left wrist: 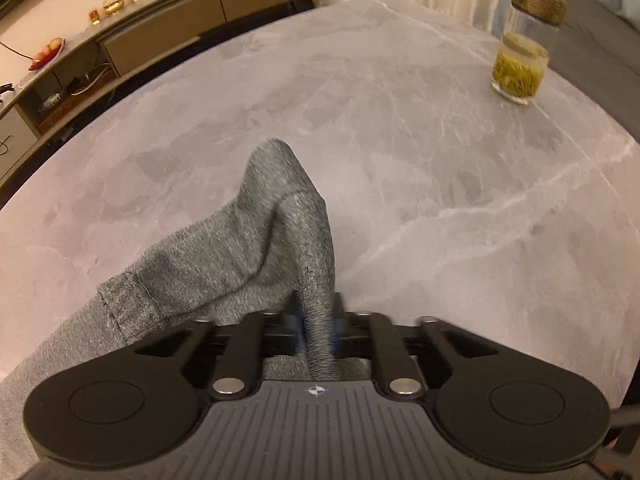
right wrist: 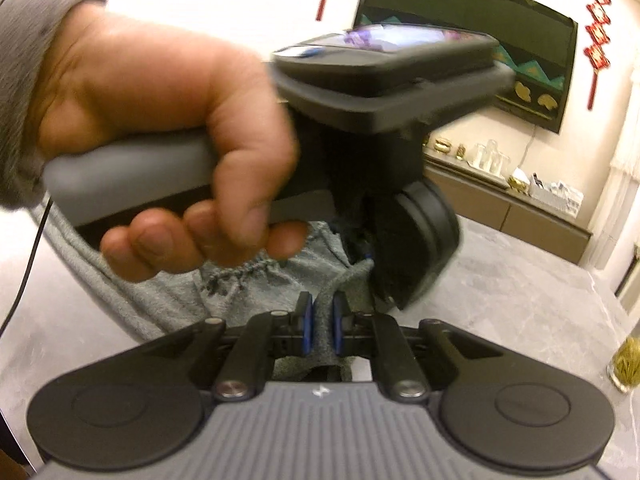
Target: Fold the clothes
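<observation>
Grey knit fabric runs through both of my tongs, and that is the whole point of this pose: I hold one stretch of the garment (left wrist: 224, 248) at two places so it cannot slump while I set up a fold. My right tongs (right wrist: 322, 322) are closed on a narrow twisted strip of the cloth, the blue pads pressing it from both sides, so that end stays anchored. My left tongs (left wrist: 318, 320) have a ridge of the same fabric standing up between them; the view there is blurred, and I cannot tell whether the pads actually press on it or stand just off it. From that ridge the cloth rises to a peak toward 12 o'clock and drapes away toward 8 o'clock, where a seamed hem lies on the grey marbled surface (left wrist: 400, 120). The rest of the garment, with what looks like a gathered drawstring band, is bunched beneath my left hand (right wrist: 160, 128), which sits at 10 o'clock in the right wrist view, wrapped round its handle and tilting that tool steeply down at the cloth. The two tools are close together, I judge because I am passing or re-gripping one edge. A glass jar (left wrist: 520, 68) with a gold lid stands well apart at 2 o'clock, clear of the work. The fold itself looks barely begun.
</observation>
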